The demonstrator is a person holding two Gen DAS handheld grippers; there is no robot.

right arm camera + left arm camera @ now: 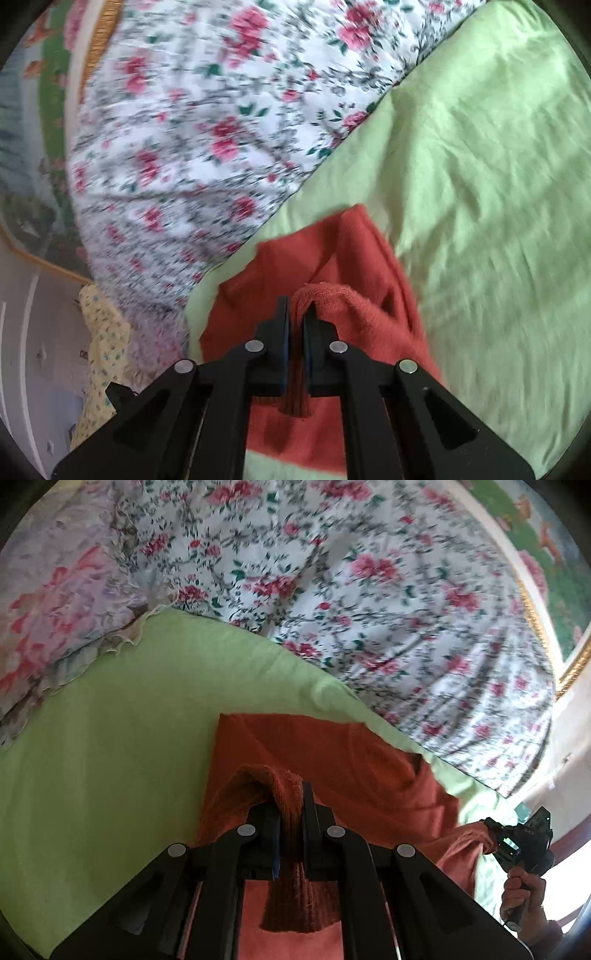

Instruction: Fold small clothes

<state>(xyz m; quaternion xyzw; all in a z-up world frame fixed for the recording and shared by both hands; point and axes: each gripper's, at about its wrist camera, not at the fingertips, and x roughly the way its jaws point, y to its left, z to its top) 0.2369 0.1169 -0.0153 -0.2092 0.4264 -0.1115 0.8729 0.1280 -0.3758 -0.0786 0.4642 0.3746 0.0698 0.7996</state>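
The left gripper (291, 805) has its jaws drawn close on a ribbed edge of the rust-orange knit garment (332, 760), a bunch of cloth rising between the fingers and hanging down behind them. The right gripper (295, 317) is pinched in the same way on another ribbed edge of that garment (332, 258). In the left wrist view the right gripper (517, 840) shows at the far side of the garment, with the person's hand (522, 890) on its grip.

The garment lies on the light green sheet (110, 738), partly lifted where the two grippers hold it, the rest draped flat on the sheet between them. Its exact kind, a small sweater or the like, I cannot settle from these views.

By my judgement the step in hand is a fold: both edges are gripped and raised, ready to be carried across the body of the garment. The next move calls for both grippers travelling together, at even height, so the held edge lands square on the opposite edge without dragging the sheet beneath.

Counted: one orange garment, two grippers, one green sheet. Beyond the sheet lies one floral quilt (369, 590) with red roses, and beside the sheet one ruffled floral pillow (55, 609). Past the quilt hangs a gold-framed picture (535, 554).
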